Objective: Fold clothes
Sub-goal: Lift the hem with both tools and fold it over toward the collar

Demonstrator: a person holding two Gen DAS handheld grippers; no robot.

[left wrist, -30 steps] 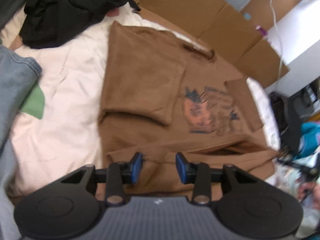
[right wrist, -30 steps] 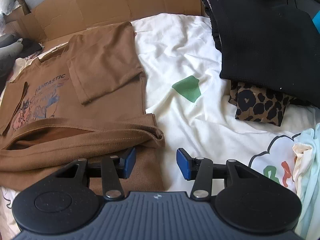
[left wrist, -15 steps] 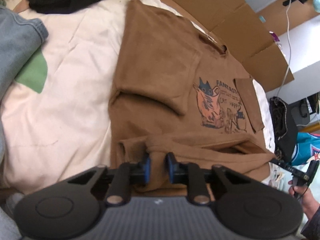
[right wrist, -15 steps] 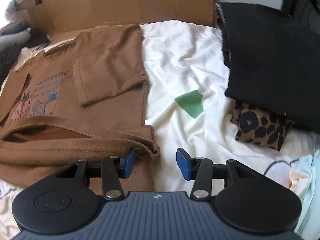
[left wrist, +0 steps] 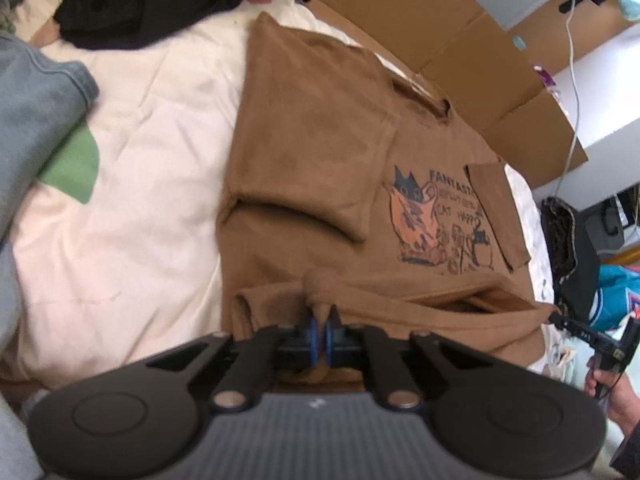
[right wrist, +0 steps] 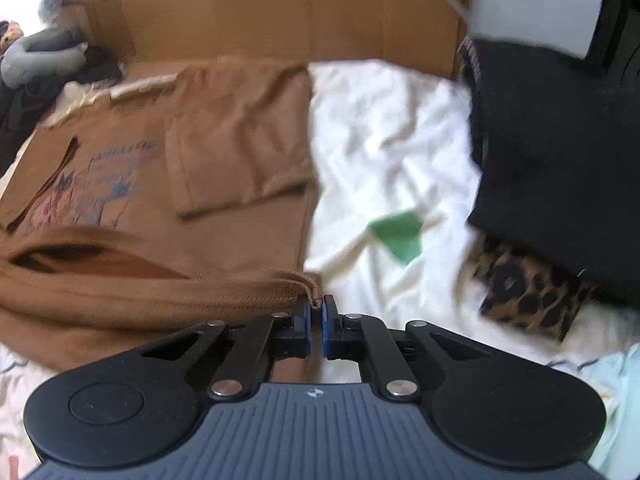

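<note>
both jaws clamped on the shirt hem, left gripper and right gripper; it lies on the bed, sleeves folded in. i reckon the bottom-up fold remains.

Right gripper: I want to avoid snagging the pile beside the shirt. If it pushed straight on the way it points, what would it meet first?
The right gripper, shut on the brown T-shirt's hem corner, would probably meet the white sheet first; the black garment sits off to the side, though depth is unclear.
</note>
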